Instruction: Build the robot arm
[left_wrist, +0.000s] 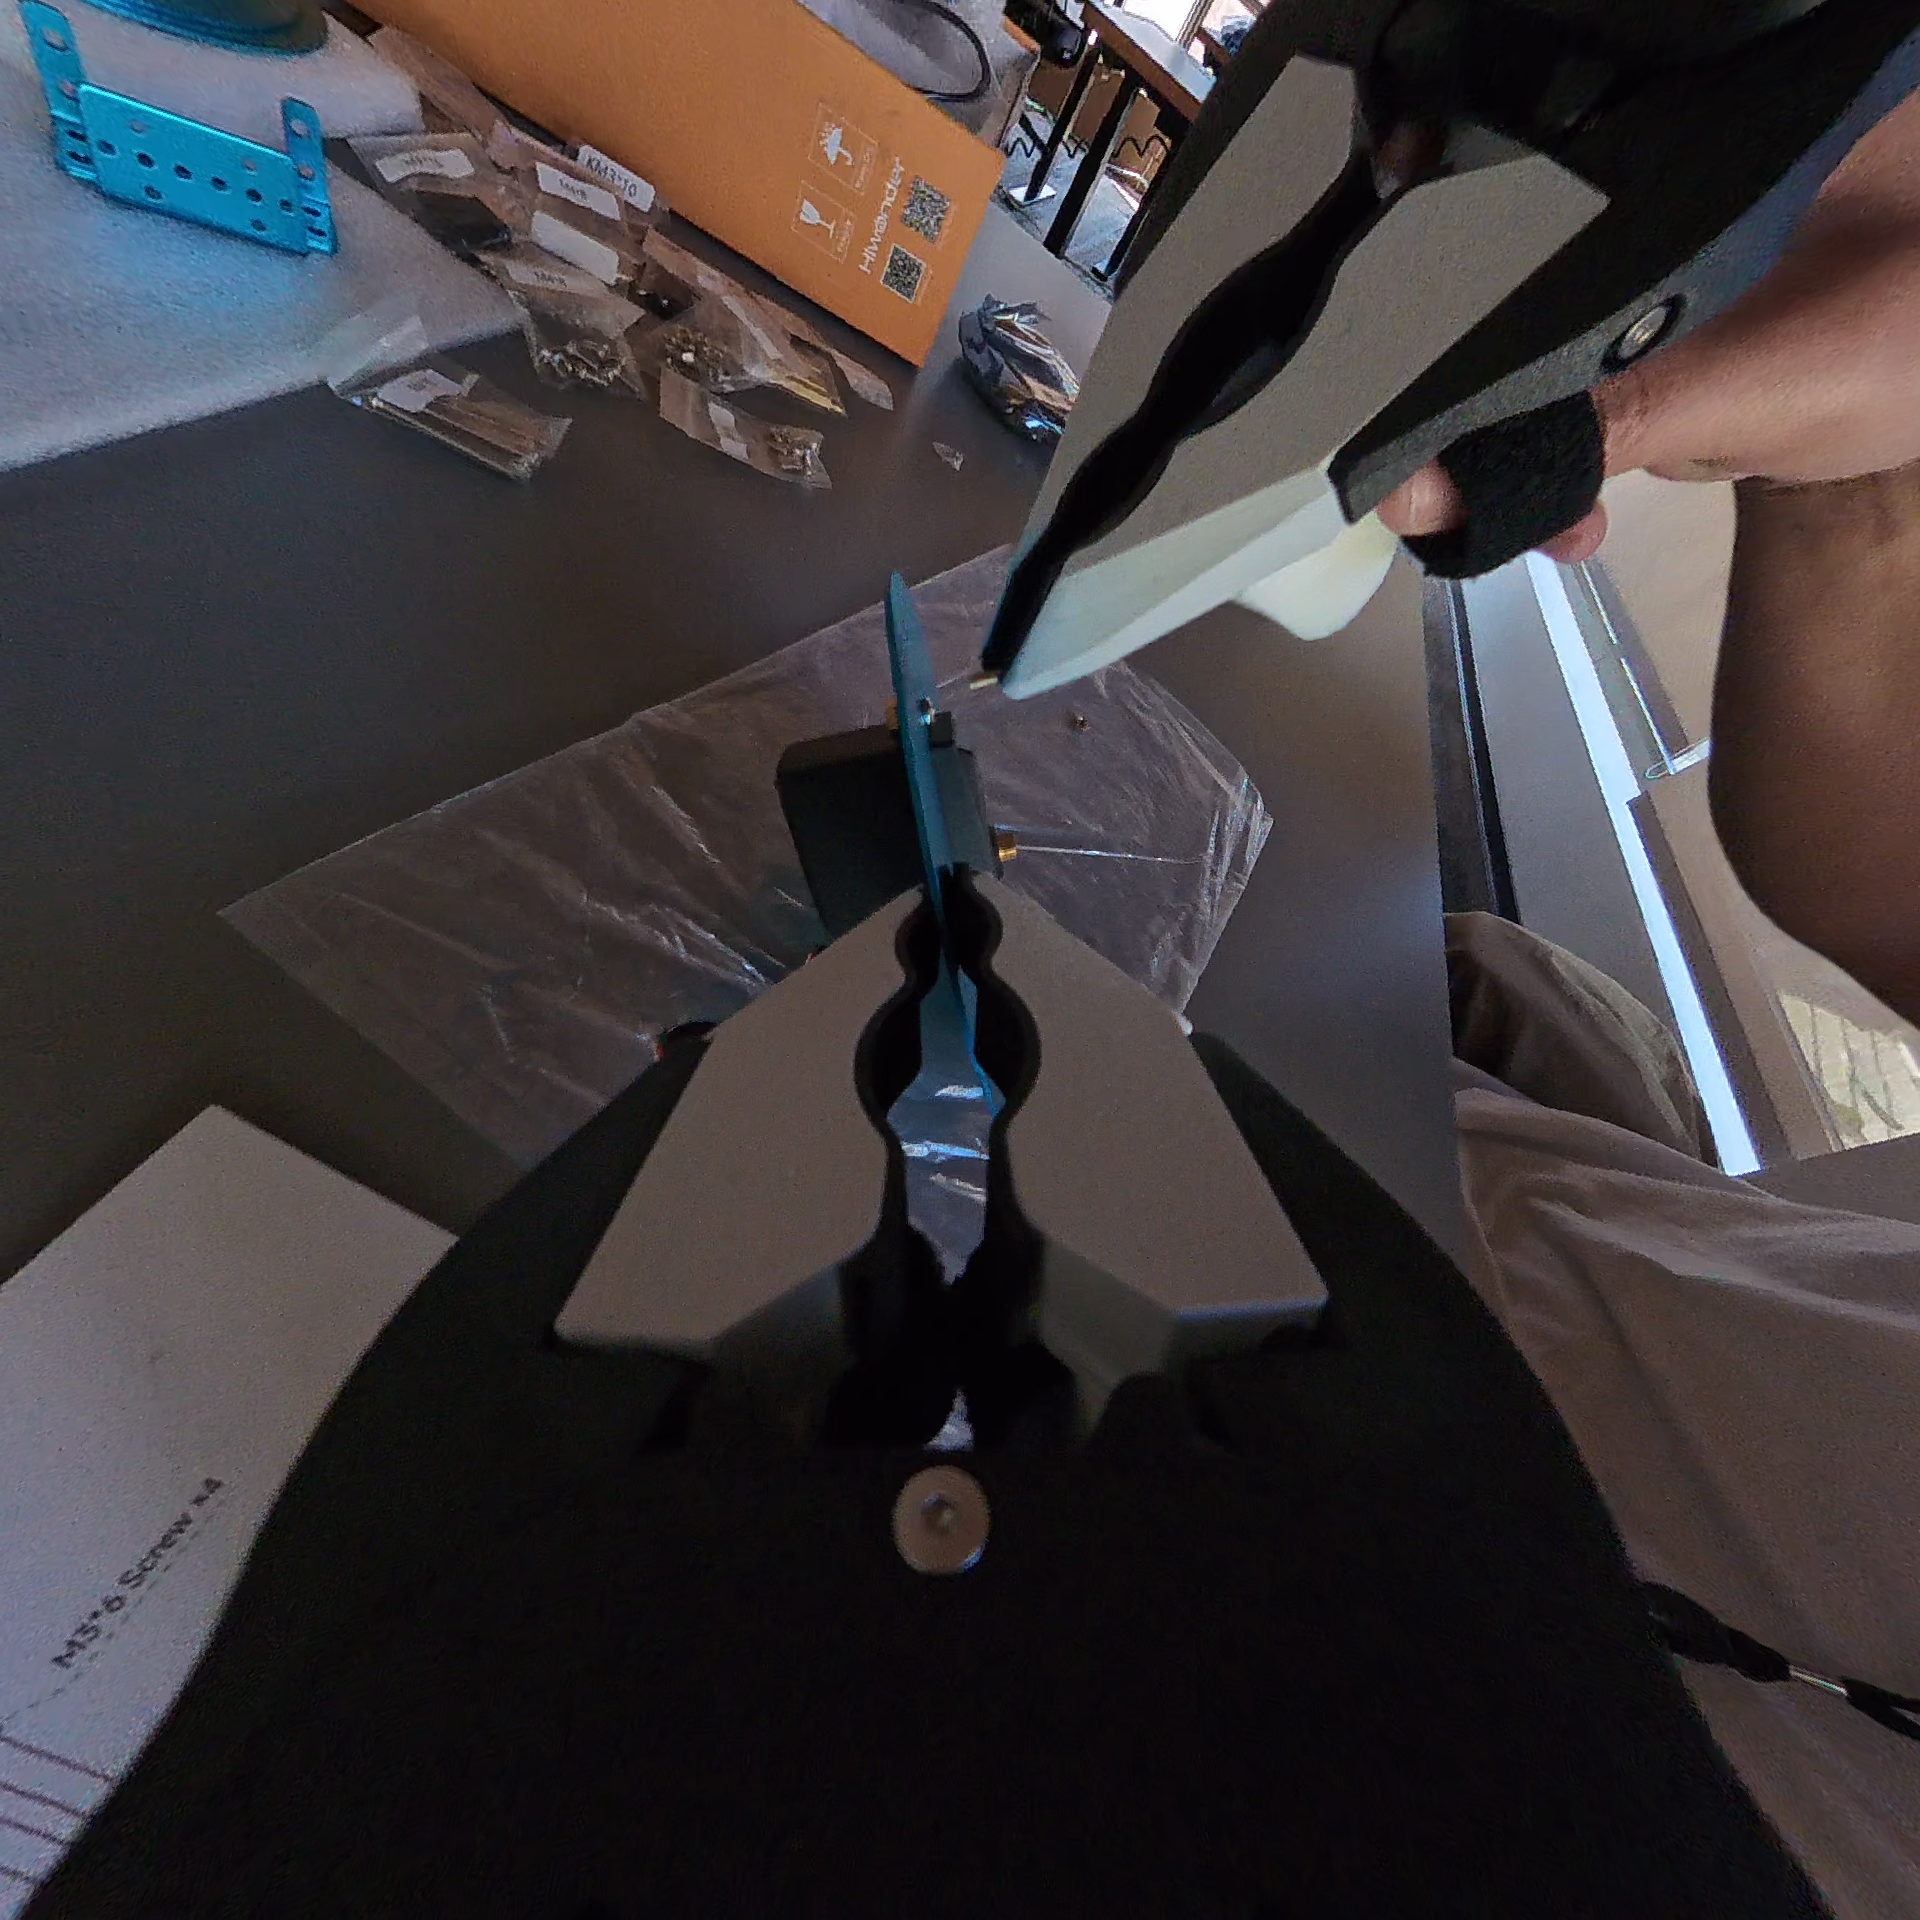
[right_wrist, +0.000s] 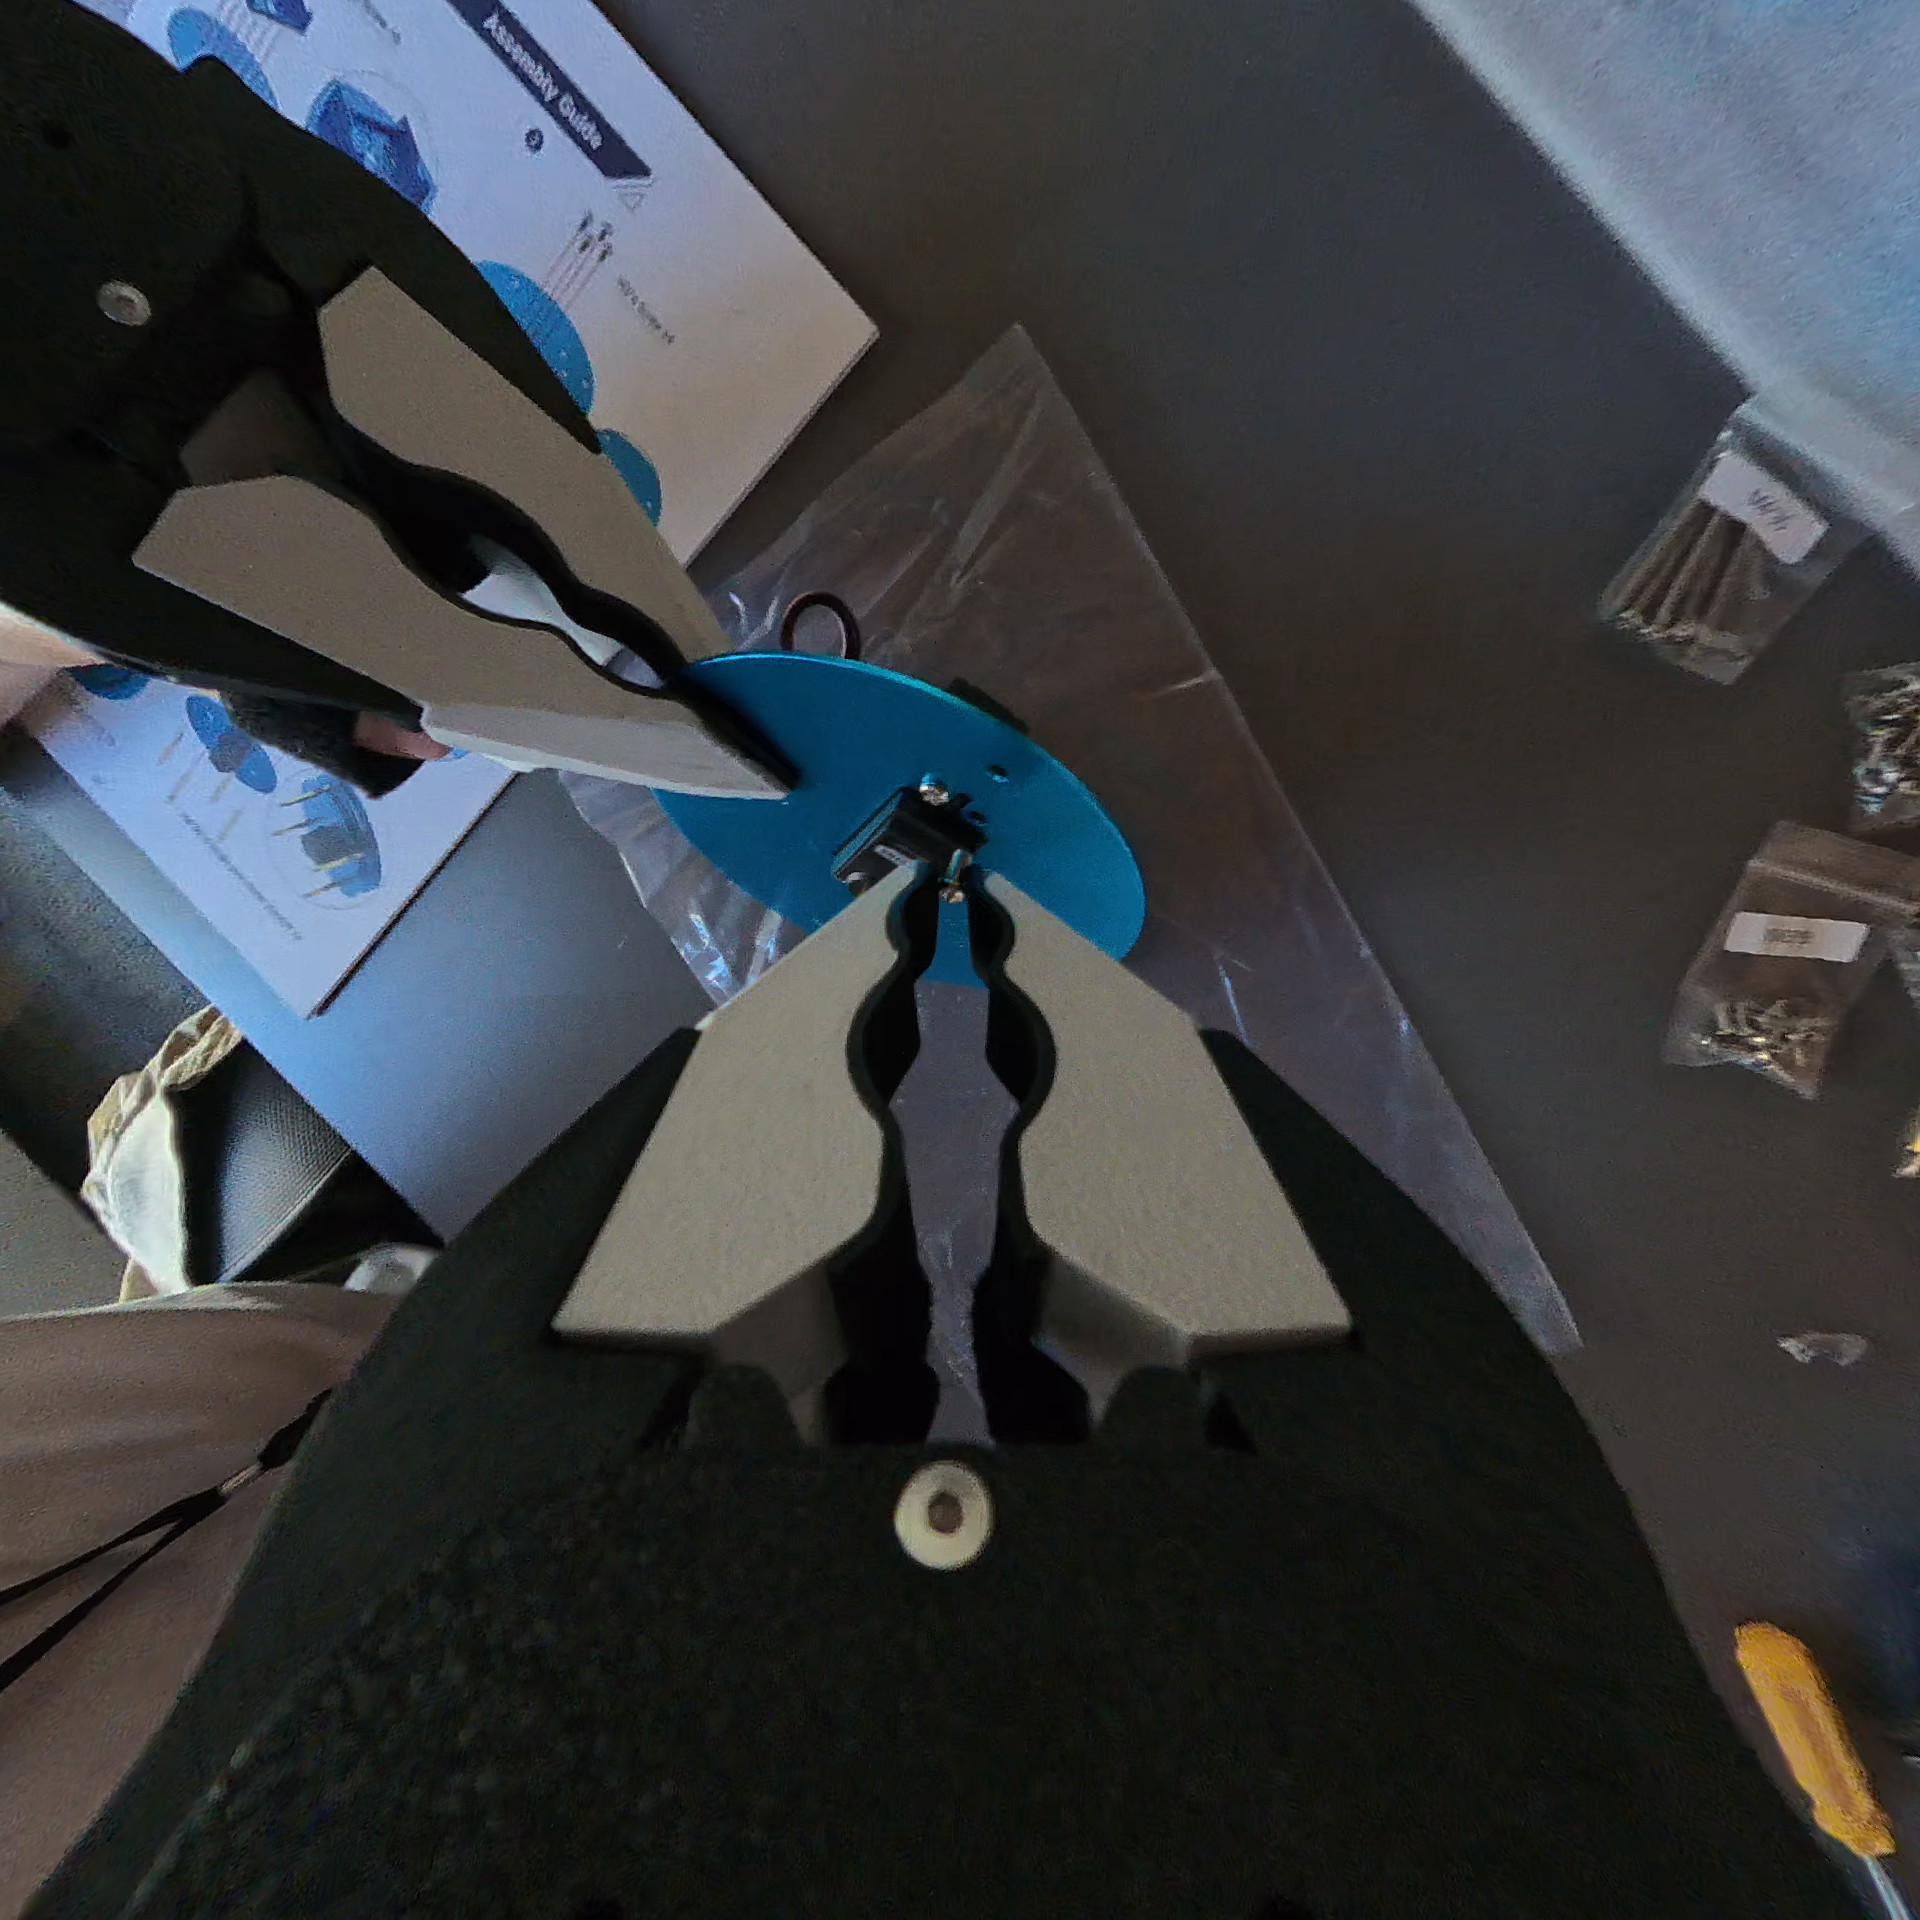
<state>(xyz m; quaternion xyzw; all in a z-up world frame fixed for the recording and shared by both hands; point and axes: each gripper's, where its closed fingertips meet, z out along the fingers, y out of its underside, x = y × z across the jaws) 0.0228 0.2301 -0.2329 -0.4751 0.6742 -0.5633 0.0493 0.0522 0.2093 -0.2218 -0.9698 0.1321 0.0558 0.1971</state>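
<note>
The left gripper (left_wrist: 951, 894) is clamped on the rim of a blue disc (right_wrist: 831, 738), holding it on edge above a clear plastic bag (right_wrist: 1039, 582) that lies on the dark table (left_wrist: 364, 644). A small black block (right_wrist: 904, 836) is fixed to the disc's face with screws.

The right gripper (right_wrist: 940, 883) has its tips nearly together, pinching a small screw (right_wrist: 954, 883) right at the block's edge. In the left wrist view its tips (left_wrist: 992, 675) sit just beside the disc with the screw end (left_wrist: 980, 683) poking out.

Near the bag lies a printed sheet (right_wrist: 707, 260). Farther off are small bags of hardware (left_wrist: 582, 322), a blue bracket (left_wrist: 197, 171) and an orange box (left_wrist: 727, 135). A yellow-handled tool (right_wrist: 1813, 1756) lies at the right wrist view's lower right edge.
</note>
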